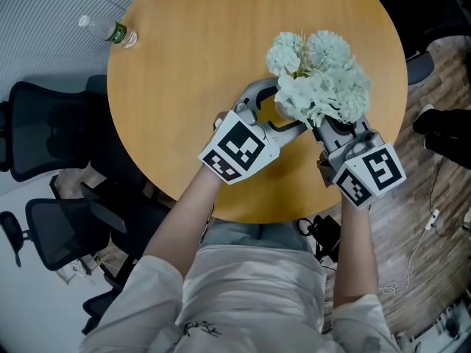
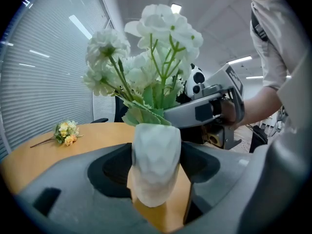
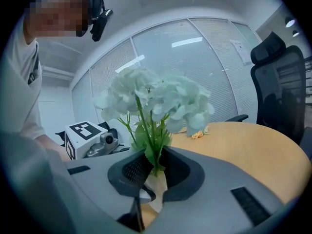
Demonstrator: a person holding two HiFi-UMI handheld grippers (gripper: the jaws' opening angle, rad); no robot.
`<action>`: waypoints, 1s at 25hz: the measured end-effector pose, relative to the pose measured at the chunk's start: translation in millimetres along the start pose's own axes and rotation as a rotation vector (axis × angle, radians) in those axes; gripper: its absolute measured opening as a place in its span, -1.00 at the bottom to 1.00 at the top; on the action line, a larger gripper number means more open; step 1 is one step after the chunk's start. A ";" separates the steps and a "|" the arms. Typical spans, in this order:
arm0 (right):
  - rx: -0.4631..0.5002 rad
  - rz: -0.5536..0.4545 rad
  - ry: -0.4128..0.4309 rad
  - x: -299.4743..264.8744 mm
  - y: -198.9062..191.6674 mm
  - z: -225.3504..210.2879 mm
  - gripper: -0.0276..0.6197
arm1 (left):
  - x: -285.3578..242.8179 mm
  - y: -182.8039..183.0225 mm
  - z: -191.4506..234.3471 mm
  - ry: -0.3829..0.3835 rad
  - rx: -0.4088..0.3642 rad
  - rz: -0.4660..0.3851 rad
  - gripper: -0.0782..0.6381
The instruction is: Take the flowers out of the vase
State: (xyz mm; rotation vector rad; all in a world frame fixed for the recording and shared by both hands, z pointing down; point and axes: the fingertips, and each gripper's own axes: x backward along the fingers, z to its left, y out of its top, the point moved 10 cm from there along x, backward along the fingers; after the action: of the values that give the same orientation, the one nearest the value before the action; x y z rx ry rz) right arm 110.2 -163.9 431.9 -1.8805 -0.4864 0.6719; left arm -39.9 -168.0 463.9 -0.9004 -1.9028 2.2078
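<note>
A plastic bottle (image 1: 109, 32) sits at the round table's (image 1: 184, 72) left edge — black office chairs (image 1: 51, 127) stand nearby.

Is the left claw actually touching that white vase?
Touching. In the left gripper view the vase sits between the left claw's two dark pads, and both press against its sides with no gap showing.

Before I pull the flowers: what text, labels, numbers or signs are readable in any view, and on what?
No text is readable in any view.
Bottle label: green band, too small to read.
Wall sign: too small and blurred to read.
Marker cubes: black-and-white square patterns only, no letters or numbers.
</note>
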 end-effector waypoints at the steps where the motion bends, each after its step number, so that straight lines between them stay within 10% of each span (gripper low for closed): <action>1: -0.007 -0.003 -0.004 0.2 -0.4 -0.2 -0.76 | 0.1 -0.6 -0.1 0.000 0.000 -0.002 0.09; 25: -0.058 -0.079 -0.062 22.0 23.6 1.6 -0.78 | 0.9 -1.5 -1.6 0.006 0.025 0.023 0.09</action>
State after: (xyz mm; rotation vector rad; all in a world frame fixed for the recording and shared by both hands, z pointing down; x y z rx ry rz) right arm 126.5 -158.5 404.5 -1.8887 -0.6224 0.6712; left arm -40.3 -165.9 464.9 -0.9282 -1.8678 2.2337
